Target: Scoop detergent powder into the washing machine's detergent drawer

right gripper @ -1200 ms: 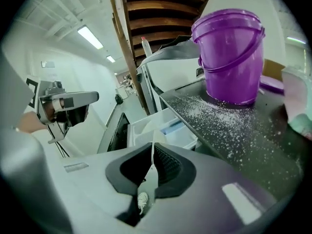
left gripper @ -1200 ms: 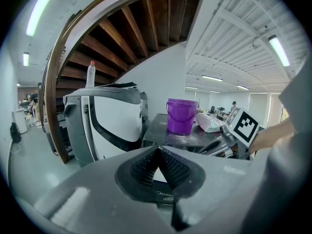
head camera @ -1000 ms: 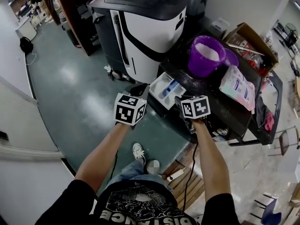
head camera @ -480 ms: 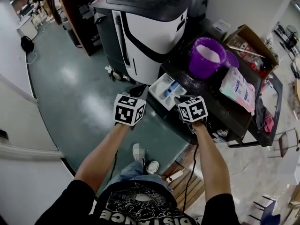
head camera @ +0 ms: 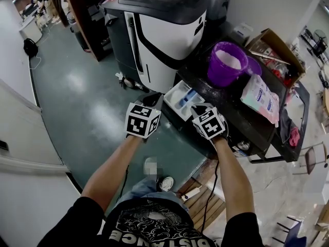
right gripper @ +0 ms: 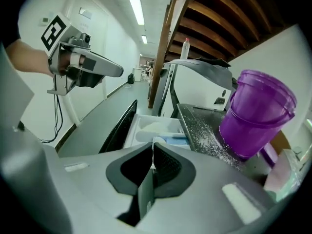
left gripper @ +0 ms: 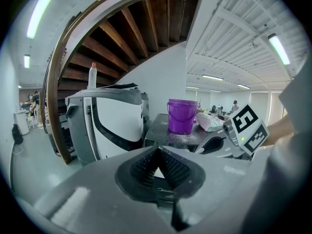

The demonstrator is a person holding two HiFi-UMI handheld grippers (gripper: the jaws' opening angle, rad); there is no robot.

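The washing machine's detergent drawer [head camera: 181,100] stands pulled out from the black machine [head camera: 241,118], with white compartments and a blue insert [right gripper: 171,139]. A purple bucket [head camera: 227,60] of white powder sits on the machine's top, and a purple scoop [head camera: 253,64] lies beside it. Spilled powder [right gripper: 204,133] speckles the top near the bucket [right gripper: 256,112]. My left gripper [head camera: 152,99] hovers shut and empty just left of the drawer. My right gripper [head camera: 198,108] is shut and empty just above the drawer's near right corner. The bucket [left gripper: 182,115] also shows in the left gripper view.
A white-and-black appliance [head camera: 159,32] stands left of the washing machine, with a bottle [left gripper: 92,75] on top. A detergent bag [head camera: 261,94] lies right of the bucket, with a cardboard box [head camera: 276,41] behind. Green floor [head camera: 77,86] spreads to the left.
My right gripper has rolled a little and edged closer to the drawer. The left gripper has hardly moved. The person's foot below has shifted.
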